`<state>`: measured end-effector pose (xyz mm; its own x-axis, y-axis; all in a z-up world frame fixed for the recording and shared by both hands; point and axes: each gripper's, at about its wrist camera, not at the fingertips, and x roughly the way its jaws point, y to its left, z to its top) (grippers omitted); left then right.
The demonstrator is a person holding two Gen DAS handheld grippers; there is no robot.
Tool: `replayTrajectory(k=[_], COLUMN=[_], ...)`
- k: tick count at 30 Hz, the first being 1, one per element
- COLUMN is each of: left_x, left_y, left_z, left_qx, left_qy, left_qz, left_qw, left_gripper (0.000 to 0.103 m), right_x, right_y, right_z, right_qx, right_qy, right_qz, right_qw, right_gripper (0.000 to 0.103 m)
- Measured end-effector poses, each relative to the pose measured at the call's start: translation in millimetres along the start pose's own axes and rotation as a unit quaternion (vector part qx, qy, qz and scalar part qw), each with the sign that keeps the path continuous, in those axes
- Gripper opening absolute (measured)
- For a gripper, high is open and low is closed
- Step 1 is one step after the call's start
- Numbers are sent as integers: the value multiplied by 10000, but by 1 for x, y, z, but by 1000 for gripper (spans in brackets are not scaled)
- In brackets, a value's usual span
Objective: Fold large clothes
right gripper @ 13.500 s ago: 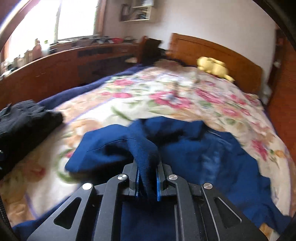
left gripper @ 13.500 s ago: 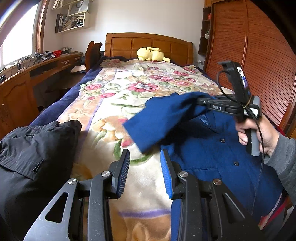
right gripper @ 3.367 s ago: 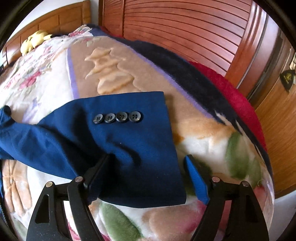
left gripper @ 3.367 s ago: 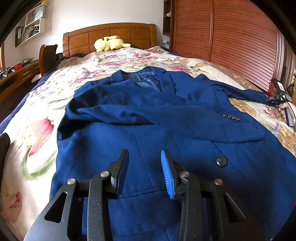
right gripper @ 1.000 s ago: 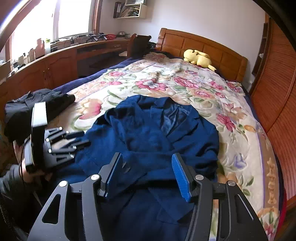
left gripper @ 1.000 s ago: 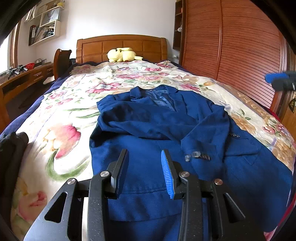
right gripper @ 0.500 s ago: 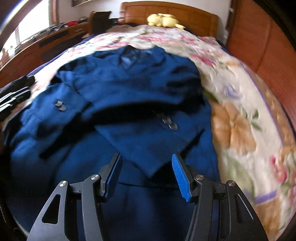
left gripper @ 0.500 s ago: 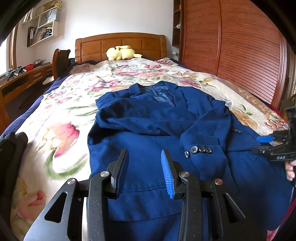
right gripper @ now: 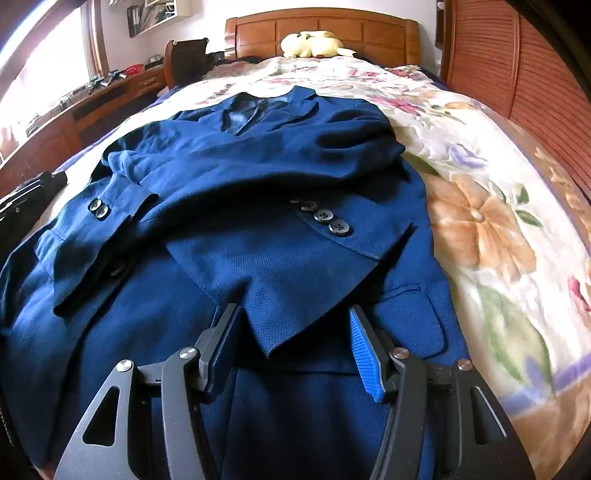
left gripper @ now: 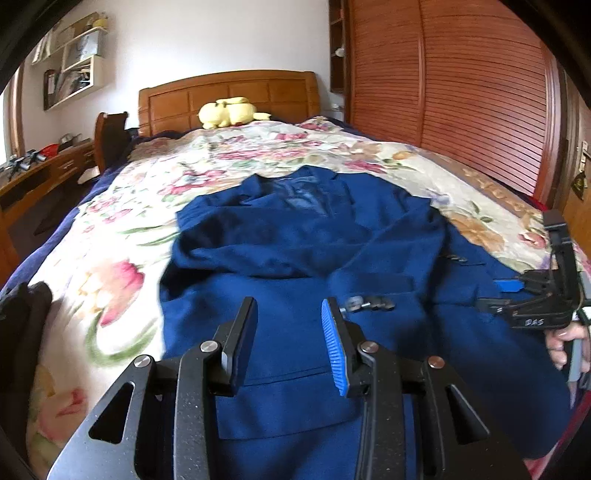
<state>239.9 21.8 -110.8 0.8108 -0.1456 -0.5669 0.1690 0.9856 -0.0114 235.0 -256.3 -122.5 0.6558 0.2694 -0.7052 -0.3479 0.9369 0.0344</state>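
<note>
Navy blazer (right gripper: 258, 258) spread on floral bed (right gripper: 480, 206), sleeves folded across its front, both tongs, left (left gripper: 290, 343) and right (right gripper: 291, 350), apart above hem, yellow plush toy (right gripper: 314, 43) by headboard, black garment (left gripper: 22, 332) at left edge.

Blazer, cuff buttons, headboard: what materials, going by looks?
Blue blazer: matte woven suiting, likely wool blend, visible weave grain. Cuff buttons: dark glossy plastic or horn; cannot tell which. Headboard: varnished wood, warm sheen, panelled.

Yellow plush toy (left gripper: 227, 110) by wooden headboard (left gripper: 229, 96); floral blanket (right gripper: 480, 206)
</note>
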Motion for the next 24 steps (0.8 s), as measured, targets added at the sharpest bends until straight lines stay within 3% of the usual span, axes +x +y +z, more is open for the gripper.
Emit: replayTrajectory(k=[10,17,24], left_x=[48,90,100], left_y=[-62,-82,-100], left_z=[25,28,20], left_qx=[85,126,486], left_qy=[664,1285,1558], left_qz=[-477,-328,-158], left_qw=[9966,9911,9865], left_gripper=[37,37,37], right_x=[-4,-5,-5], right_y=[0,2,2], right_z=[-2,-3,-3], right_qx=[6,5,-3], right_qy=[-49,-87,-83], right_qz=[63,62,59], right_qw=[10000,9999,9999], right_gripper=[62,62,62])
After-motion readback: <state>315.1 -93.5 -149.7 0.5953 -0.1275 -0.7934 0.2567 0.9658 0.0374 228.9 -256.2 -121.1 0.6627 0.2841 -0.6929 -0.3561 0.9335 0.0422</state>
